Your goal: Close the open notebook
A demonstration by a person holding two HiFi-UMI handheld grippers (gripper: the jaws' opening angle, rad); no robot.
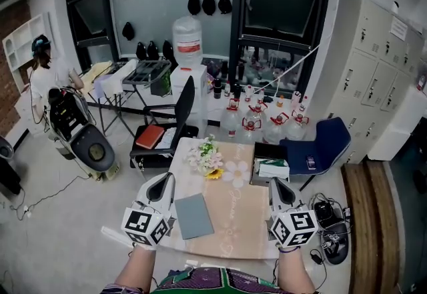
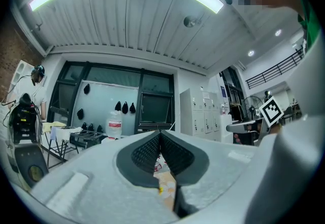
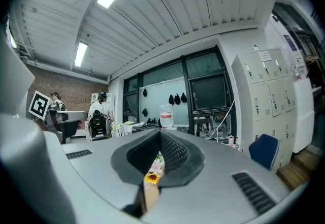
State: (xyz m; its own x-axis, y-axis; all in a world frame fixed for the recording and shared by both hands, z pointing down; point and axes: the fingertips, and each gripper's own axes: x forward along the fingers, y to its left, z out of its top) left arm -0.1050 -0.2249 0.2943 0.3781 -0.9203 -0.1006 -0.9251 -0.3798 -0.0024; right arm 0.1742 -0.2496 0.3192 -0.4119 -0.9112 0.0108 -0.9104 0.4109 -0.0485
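A grey-green notebook [image 1: 193,215] lies flat on the beige table [image 1: 235,214], its cover up and no pages showing. My left gripper [image 1: 164,181] hovers just left of the notebook, apart from it, with its jaws together and nothing between them. My right gripper [image 1: 277,187] hangs over the table's right edge, well clear of the notebook, and it too looks shut and empty. In the left gripper view the left gripper's [image 2: 160,134] dark pads meet at the tip. The right gripper view shows the right gripper's [image 3: 160,133] pads touching in the same way. The notebook appears in neither gripper view.
A bunch of flowers [image 1: 207,157] stands at the table's far end, with a tissue box [image 1: 272,168] to its right. A black chair [image 1: 167,131] stands beyond the table and a blue chair [image 1: 322,146] to the right. Water bottles [image 1: 260,123] line the floor. Cables and gear [image 1: 331,227] lie at the right.
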